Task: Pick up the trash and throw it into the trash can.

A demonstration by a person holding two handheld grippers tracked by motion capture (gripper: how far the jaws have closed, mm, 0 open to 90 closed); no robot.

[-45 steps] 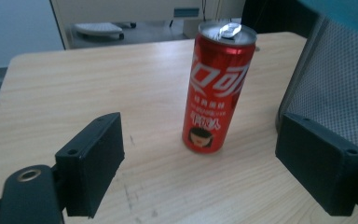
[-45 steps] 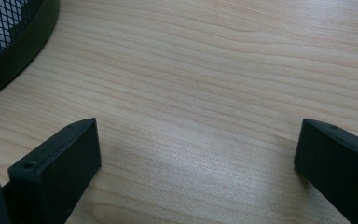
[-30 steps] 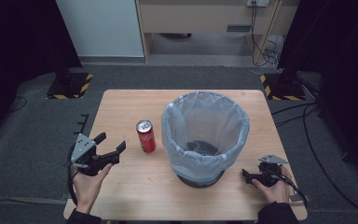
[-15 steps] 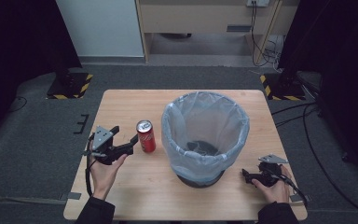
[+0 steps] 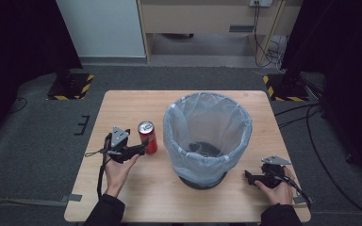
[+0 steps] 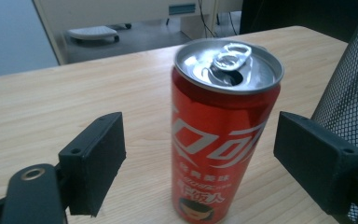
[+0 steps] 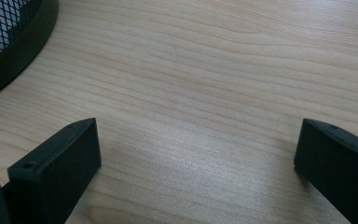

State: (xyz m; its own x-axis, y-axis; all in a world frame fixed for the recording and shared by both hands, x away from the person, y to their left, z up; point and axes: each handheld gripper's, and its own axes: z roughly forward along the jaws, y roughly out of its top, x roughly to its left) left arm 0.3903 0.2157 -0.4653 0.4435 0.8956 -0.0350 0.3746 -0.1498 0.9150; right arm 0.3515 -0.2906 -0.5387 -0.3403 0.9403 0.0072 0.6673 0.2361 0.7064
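The red aluminium drink can with an opened pull-tab top (image 6: 223, 135) stands upright on the pale wooden table (image 5: 136, 197), its long axis vertical, directly ahead of the left tool (image 5: 139, 149) and between that tool's two black jaws; the jaws are spread, one on each side of the can with a gap on both sides, not yet touching it. Beyond the can, on the side away from the left tool, rises the black mesh waste bin lined with a clear plastic bag (image 5: 207, 136). The left tool is by far the nearer; the right tool (image 5: 250, 177) rests low on the table past the bin, jaws also spread on nothing. Against the frames a second and half a second ago, the left tool has travelled forward to bracket the can; the right has stayed put; the can has not shifted.
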